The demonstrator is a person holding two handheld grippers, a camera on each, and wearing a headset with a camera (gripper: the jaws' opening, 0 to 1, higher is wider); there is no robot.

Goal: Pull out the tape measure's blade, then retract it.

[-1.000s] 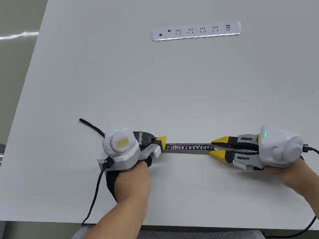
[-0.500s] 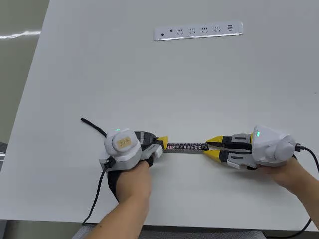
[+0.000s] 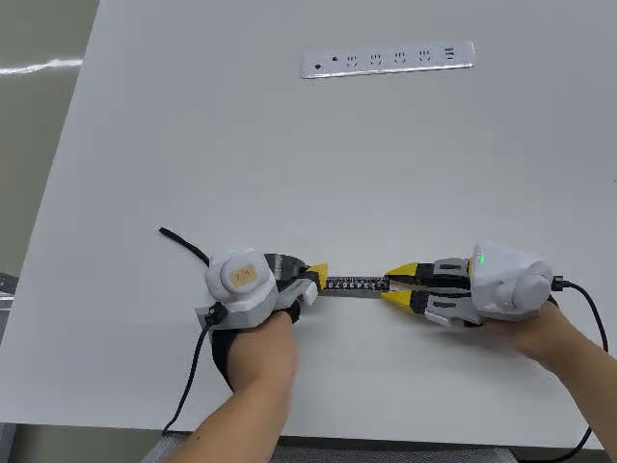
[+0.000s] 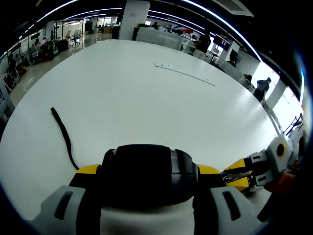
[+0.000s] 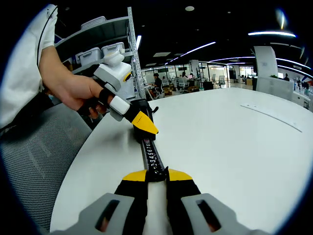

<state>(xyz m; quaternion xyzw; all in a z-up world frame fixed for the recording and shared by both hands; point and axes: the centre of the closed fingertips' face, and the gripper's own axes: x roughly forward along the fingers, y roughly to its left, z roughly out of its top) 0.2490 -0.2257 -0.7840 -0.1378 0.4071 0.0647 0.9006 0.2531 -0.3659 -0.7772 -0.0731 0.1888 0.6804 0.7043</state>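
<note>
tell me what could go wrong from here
1. The right claw pinches just the end of the blade. If it slips, the blade may snap back into the case.
2. The left claw grips the case. A sideways tug along the stretched blade could twist the case loose or kink the blade.
</note>
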